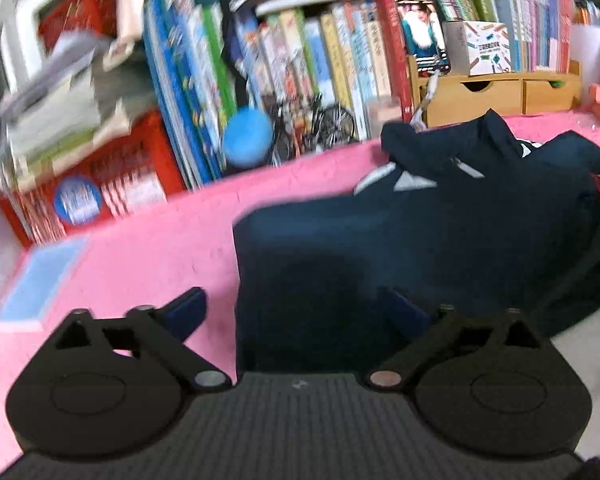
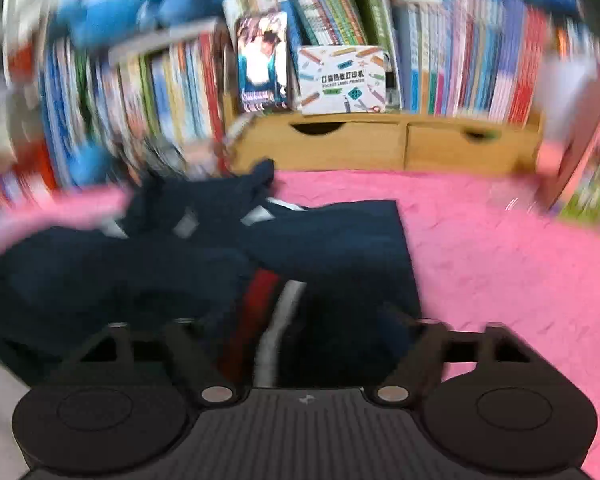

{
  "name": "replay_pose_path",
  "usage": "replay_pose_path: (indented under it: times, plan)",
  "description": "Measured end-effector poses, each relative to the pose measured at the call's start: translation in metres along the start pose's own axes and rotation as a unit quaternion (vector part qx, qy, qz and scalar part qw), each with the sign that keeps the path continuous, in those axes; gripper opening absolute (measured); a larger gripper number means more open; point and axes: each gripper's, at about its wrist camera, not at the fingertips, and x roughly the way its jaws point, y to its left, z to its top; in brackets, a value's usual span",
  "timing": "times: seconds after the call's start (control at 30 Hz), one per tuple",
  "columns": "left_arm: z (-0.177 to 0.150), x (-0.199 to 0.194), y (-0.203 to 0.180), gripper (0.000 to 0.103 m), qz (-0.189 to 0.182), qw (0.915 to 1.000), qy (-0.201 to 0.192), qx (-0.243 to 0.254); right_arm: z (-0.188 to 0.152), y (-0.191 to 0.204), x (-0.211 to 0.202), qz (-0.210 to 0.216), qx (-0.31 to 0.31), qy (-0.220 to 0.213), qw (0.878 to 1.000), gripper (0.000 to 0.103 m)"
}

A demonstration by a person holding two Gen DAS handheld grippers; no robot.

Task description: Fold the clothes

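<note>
A navy garment (image 1: 420, 240) with white collar trim lies partly folded on the pink mat (image 1: 140, 248). My left gripper (image 1: 298, 308) stands open low over the garment's near left edge. Its left finger is over the mat and its right finger over the cloth, and neither pad presses on anything. In the right wrist view the same garment (image 2: 332, 236) shows a red and white striped band (image 2: 276, 312) running toward the camera. My right gripper (image 2: 296, 332) is open astride that band, just above the cloth. Both views are blurred.
Rows of upright books (image 1: 300, 60) line the back. A wooden drawer unit (image 2: 380, 144) carries a white printed box (image 2: 340, 80). A blue ball (image 1: 246, 136) and a red crate (image 1: 112, 184) sit at the mat's far left. Bare pink mat (image 2: 520, 260) spreads right of the garment.
</note>
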Motion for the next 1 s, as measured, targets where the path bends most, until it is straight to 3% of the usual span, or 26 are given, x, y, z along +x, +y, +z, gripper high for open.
replay_pose_path:
  times: [0.07, 0.1, 0.17, 0.27, 0.3, 0.4, 0.57, 0.63, 0.77, 0.87, 0.93, 1.0]
  plan:
    - [-0.007, 0.005, 0.004, 0.1, -0.013, 0.9996, 0.016, -0.019, -0.001, 0.005, 0.011, 0.026, 0.003, 0.023, 0.999, 0.071]
    - [-0.009, 0.006, 0.003, 0.1, -0.021, 0.9993, 0.021, -0.024, -0.002, 0.009, 0.018, 0.028, -0.002, 0.033, 0.999, 0.06]
    - [-0.014, 0.006, 0.001, 0.1, -0.035, 0.9985, 0.029, -0.03, -0.006, 0.015, 0.024, 0.025, -0.009, 0.039, 0.999, 0.056]
    - [-0.02, 0.001, -0.005, 0.1, -0.04, 0.9987, 0.028, -0.018, -0.004, 0.016, 0.018, 0.056, -0.001, 0.033, 0.998, 0.029]
    - [-0.02, -0.001, -0.006, 0.1, -0.038, 0.9988, 0.026, -0.016, -0.003, 0.015, 0.013, 0.062, 0.001, 0.027, 0.998, 0.014]
    - [-0.018, -0.007, -0.006, 0.1, -0.034, 0.999, 0.023, -0.019, 0.001, 0.015, -0.003, 0.047, -0.016, 0.001, 0.999, 0.013]
    - [-0.006, -0.032, 0.004, 0.101, -0.056, 0.9976, -0.018, -0.037, 0.018, 0.008, -0.024, -0.006, -0.071, -0.041, 0.997, 0.013]
    - [-0.004, -0.03, 0.007, 0.102, -0.04, 0.9986, -0.014, -0.03, 0.028, 0.003, -0.024, -0.033, -0.098, -0.053, 0.993, 0.013]
    - [-0.021, -0.002, 0.001, 0.103, -0.005, 0.9989, 0.047, 0.002, 0.031, -0.01, 0.0, -0.068, -0.126, -0.022, 0.989, 0.014]
    - [-0.034, -0.003, 0.013, 0.103, -0.023, 0.998, 0.055, -0.024, 0.018, -0.013, 0.022, -0.081, -0.135, 0.006, 0.987, 0.016]
    - [-0.031, -0.011, 0.021, 0.103, -0.013, 0.998, 0.054, -0.028, 0.01, -0.016, 0.029, -0.085, -0.132, 0.008, 0.988, 0.018]
    - [-0.018, -0.028, 0.028, 0.101, -0.006, 0.9993, 0.017, -0.032, 0.007, -0.019, 0.03, -0.084, -0.128, 0.003, 0.988, 0.019]
